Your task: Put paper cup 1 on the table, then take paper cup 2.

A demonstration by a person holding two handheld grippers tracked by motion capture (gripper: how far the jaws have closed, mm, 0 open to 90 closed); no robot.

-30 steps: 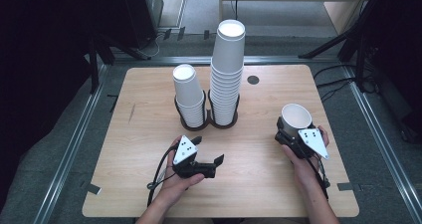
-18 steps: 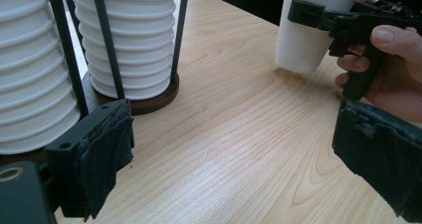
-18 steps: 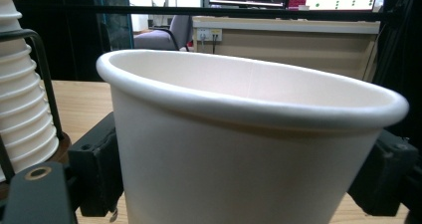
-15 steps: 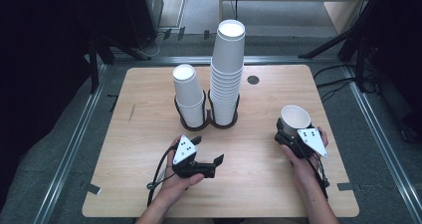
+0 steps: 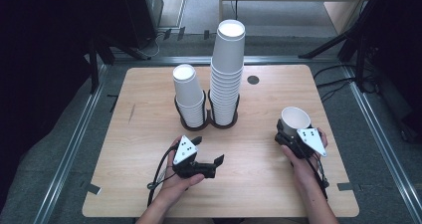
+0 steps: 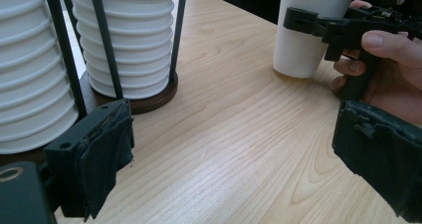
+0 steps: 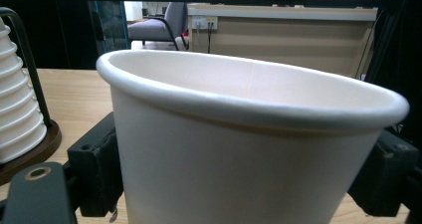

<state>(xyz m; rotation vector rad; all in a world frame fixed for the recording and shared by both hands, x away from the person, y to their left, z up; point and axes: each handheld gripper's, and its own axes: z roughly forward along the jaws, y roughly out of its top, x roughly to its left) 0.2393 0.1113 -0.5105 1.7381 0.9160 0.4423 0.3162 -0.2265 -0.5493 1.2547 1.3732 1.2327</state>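
Observation:
A single white paper cup [image 5: 295, 118] stands upright on the right side of the wooden table [image 5: 144, 134]. My right gripper [image 5: 293, 131] is shut on its wall, one black jaw on each side, and the cup [image 7: 249, 149] looms between those jaws with its rim pressed slightly oval. From the left gripper view the cup [image 6: 303, 40] stands at the far right with the right gripper [image 6: 318, 26] clamped on it. My left gripper [image 5: 209, 149] rests in the hand near the table's front middle, open and empty [image 6: 239, 149], pointing toward the stacks.
Two stacks of white paper cups stand in a black wire holder [image 5: 206, 125] at the table's middle: a short stack [image 5: 187, 92] on the left and a tall stack [image 5: 227, 69] on the right. A small dark round hole [image 5: 253, 79] lies behind them. Metal rails run along the floor.

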